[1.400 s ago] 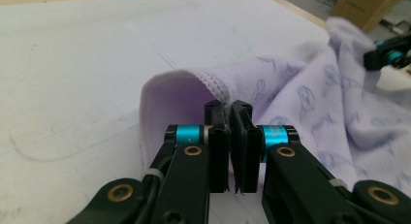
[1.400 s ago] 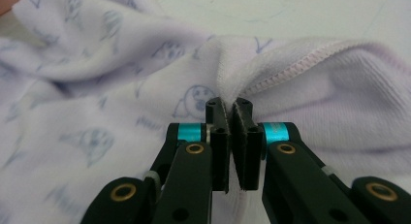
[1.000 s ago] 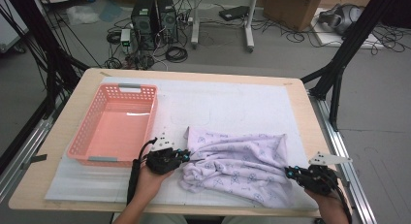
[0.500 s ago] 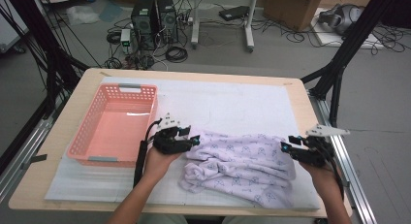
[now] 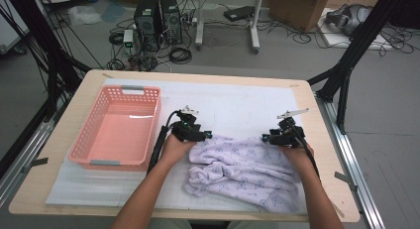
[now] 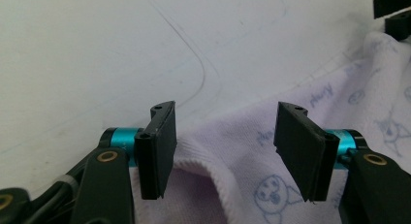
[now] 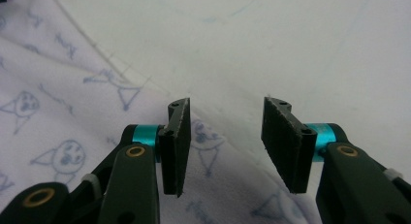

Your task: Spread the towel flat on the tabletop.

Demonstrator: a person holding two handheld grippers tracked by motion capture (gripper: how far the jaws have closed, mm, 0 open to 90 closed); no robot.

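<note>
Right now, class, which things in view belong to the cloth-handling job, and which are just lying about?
Part of the job:
- lilac printed cloth
- left gripper, jaws open at the cloth's edge
- right gripper, jaws open
- white mat beneath the cloth

Lying about:
- pink basket, nothing in it
- computer towers on the floor
- cardboard box

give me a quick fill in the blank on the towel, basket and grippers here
1. The pink basket lies to the ____ of the lilac towel in the high view.
2. The jaws of the left gripper stand ____, pressing on nothing.
3. The towel under the right gripper is printed with small ____ drawings.
4. Inside, the basket is ____.

Missing words: left; open; blue; empty
</note>
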